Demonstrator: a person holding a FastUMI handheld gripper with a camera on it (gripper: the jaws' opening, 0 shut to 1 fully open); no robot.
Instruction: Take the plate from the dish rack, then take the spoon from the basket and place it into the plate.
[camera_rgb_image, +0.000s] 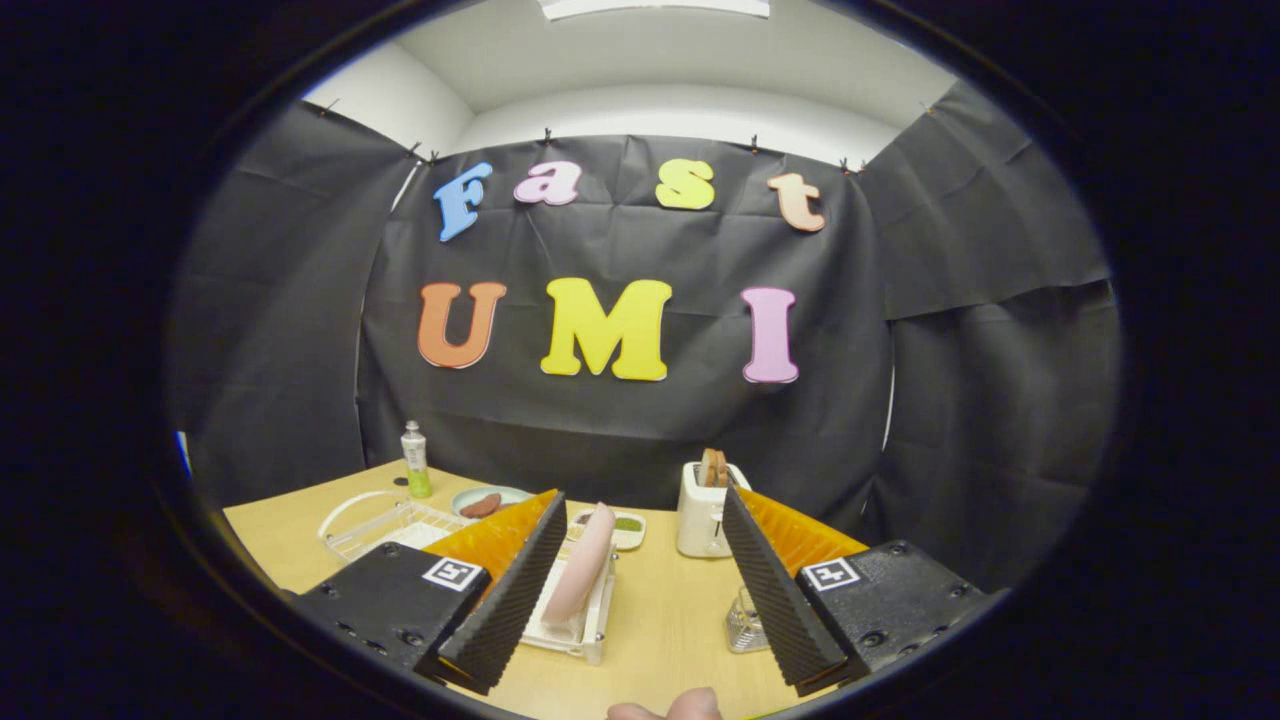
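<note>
Already, from left to right, a white wire basket (385, 522) is seen beside the dish rack (578, 622), where the pink plate (580, 577) is propped on edge for grasping, just ahead of the gripper (640, 640), held wide open and empty.

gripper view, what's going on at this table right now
A person is holding a two-finger claw over a wooden table, its fingers open and empty. A pink plate stands on edge in a white dish rack between the fingers, just ahead, not yet gripped. A wire basket sits to the left, a toaster beyond, and a fingertip shows below.
</note>
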